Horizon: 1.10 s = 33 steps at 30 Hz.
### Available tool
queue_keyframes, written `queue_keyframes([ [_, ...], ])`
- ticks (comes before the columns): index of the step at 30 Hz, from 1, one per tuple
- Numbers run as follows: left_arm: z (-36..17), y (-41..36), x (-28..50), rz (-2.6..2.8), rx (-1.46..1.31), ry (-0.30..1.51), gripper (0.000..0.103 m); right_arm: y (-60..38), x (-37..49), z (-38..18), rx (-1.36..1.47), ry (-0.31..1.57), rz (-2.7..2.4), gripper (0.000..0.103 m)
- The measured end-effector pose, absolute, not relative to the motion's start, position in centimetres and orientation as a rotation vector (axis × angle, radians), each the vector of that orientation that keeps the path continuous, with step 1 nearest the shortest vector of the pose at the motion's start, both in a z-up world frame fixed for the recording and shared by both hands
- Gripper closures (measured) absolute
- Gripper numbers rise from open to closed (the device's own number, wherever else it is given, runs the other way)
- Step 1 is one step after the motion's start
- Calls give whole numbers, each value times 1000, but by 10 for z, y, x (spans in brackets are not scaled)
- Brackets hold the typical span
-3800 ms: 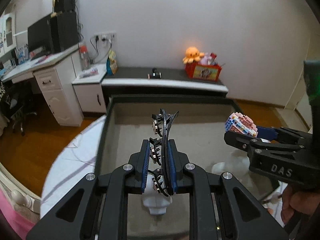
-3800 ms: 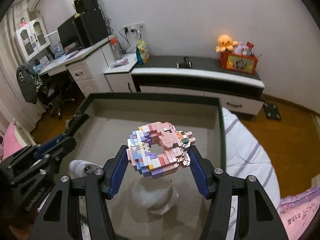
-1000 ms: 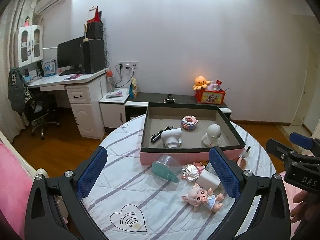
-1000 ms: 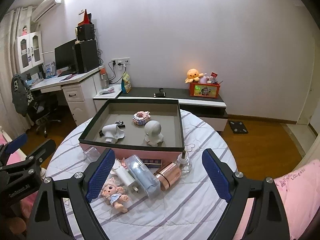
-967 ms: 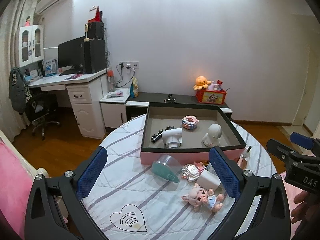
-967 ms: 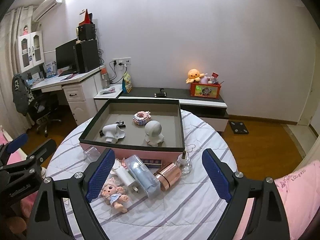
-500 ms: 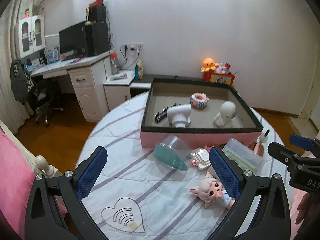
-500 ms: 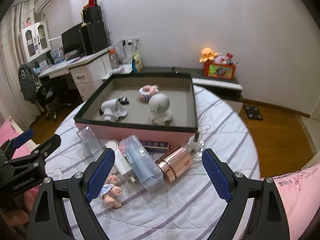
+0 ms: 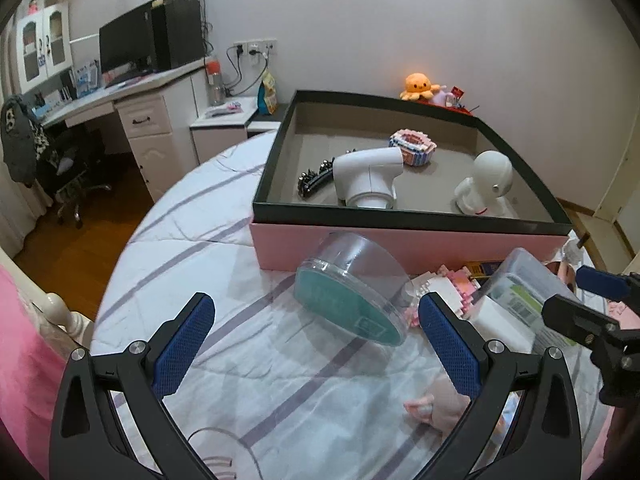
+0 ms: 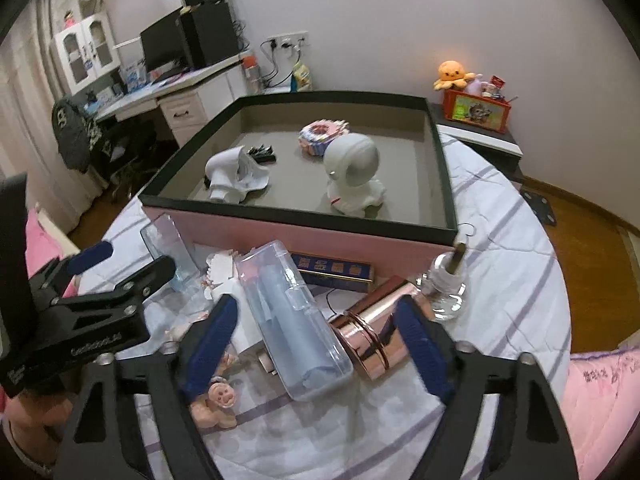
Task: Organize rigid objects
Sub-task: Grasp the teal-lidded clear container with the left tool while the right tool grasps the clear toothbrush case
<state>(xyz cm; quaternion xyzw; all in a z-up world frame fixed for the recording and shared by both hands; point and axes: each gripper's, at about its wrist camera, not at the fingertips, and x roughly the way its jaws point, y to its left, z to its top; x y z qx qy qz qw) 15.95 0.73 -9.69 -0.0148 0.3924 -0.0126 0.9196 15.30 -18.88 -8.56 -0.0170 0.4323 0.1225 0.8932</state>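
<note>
Progress: judged partly done, four pieces already lying in the wide pink box with black rim.
Boxed: white hair-dryer-shaped gadget; black toothed hair clip just beside it; pink-and-blue brick-built ring toward the back; white round-headed astronaut figure at the right side.
Left over: clear round plastic tub with teal lid tipped on its side against the box front; long clear plastic case holding a pale blue item; rose-gold metal cylinder touching that case; small clear glass bottle with a stick in it; dark blue printed carton at the box wall; small pink doll; all on the round counter under a white, purple-striped cloth.
Left tongs: spread wide, empty, framing the teal-lidded tub, touching nothing.
Right tongs: spread wide, empty, straddling the clear case and cylinder; contact with either not discernible.
</note>
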Motion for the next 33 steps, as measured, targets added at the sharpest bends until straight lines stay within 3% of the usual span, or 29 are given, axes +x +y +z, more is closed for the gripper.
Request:
queue_keyframes([
  [6, -110, 4, 175, -48, -45, 842, 2, -178, 160, -88, -92, 897, 308, 36],
  [8, -115, 3, 178, -66, -59, 866, 11, -172, 161, -92, -124, 914, 334, 42],
  [10, -122, 2, 183, -86, -73, 902, 35, -167, 162, -98, -123, 929, 374, 45],
  [14, -124, 4, 184, -101, -93, 909, 43, -167, 163, -98, -90, 934, 391, 54],
  [15, -124, 5, 183, -102, -98, 906, 45, -168, 163, -97, -84, 934, 397, 61],
  [19, -119, 10, 178, -109, -118, 891, 53, -173, 162, -95, -57, 938, 391, 64],
  [28, -104, 14, 160, -120, -100, 854, 66, -182, 152, -81, -23, 899, 376, 67],
  [32, -106, 11, 167, -126, -69, 868, 65, -181, 150, -83, -30, 902, 371, 67],
  [33, -108, 13, 169, -113, -71, 869, 59, -181, 151, -84, -30, 906, 369, 67],
])
